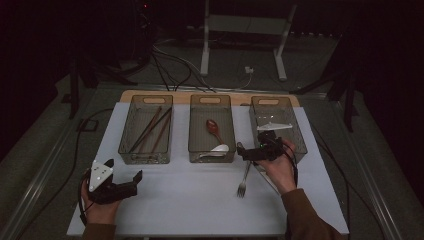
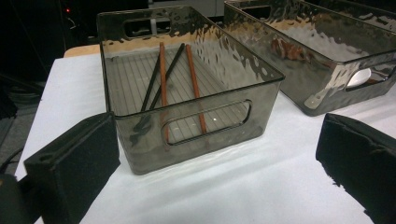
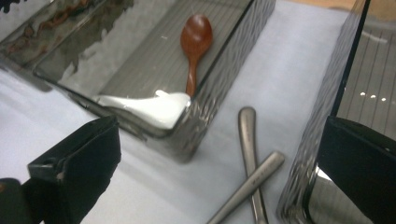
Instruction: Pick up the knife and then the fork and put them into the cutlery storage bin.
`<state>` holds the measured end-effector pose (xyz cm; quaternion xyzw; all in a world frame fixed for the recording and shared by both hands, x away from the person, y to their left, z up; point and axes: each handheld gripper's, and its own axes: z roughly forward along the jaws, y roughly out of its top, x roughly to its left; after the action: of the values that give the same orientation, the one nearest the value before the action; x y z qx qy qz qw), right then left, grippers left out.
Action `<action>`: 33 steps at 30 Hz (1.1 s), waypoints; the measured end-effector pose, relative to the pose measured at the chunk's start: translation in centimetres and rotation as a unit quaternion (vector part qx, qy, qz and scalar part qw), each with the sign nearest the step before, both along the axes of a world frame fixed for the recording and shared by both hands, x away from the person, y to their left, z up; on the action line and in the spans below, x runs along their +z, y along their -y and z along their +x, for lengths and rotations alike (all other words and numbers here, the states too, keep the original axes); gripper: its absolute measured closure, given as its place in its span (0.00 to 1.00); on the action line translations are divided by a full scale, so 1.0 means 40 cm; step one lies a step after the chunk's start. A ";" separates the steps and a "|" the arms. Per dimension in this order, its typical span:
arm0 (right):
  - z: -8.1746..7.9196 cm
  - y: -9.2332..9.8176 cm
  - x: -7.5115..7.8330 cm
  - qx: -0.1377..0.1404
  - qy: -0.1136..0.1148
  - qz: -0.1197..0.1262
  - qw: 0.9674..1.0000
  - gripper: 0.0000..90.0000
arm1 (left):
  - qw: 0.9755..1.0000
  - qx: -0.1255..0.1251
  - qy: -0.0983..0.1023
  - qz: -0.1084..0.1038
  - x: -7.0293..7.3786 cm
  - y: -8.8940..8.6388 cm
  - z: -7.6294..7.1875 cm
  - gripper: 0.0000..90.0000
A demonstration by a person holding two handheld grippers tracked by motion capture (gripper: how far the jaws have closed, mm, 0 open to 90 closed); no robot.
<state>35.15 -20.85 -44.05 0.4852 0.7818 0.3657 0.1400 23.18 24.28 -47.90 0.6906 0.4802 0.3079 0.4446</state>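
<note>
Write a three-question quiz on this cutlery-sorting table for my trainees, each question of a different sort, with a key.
1. True or false: the right hand-held gripper is shut on the fork.
2. Which bin holds the brown wooden spoon? A) left bin B) middle bin C) right bin
3. Fill in: the left bin holds ____.

Key
1. False: its jaws stand open above two metal handles that lie crossed on the table.
2. B, beside a white spoon.
3. Chopsticks.
</note>
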 end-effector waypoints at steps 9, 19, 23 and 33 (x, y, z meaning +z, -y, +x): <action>-0.022 0.023 -0.033 0.008 -0.022 -0.010 1.000 0.00 | 1.000 -0.001 -0.001 0.002 -0.001 0.004 0.001 0.01; -0.044 0.013 -0.041 0.017 -0.005 -0.027 0.999 0.00 | 1.000 0.001 0.000 0.000 0.000 0.000 0.001 0.01; -0.052 0.010 -0.034 0.025 0.001 -0.023 0.999 0.00 | 1.000 0.000 0.001 0.000 0.000 0.002 0.000 0.01; -0.079 -0.003 -0.039 0.044 -0.007 -0.021 0.999 0.00 | 1.000 0.000 0.000 0.001 -0.001 0.003 0.001 0.01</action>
<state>31.98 -20.73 -45.61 0.4497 0.8108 0.3517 0.1288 23.21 24.16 -47.93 0.6910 0.4803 0.3079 0.4439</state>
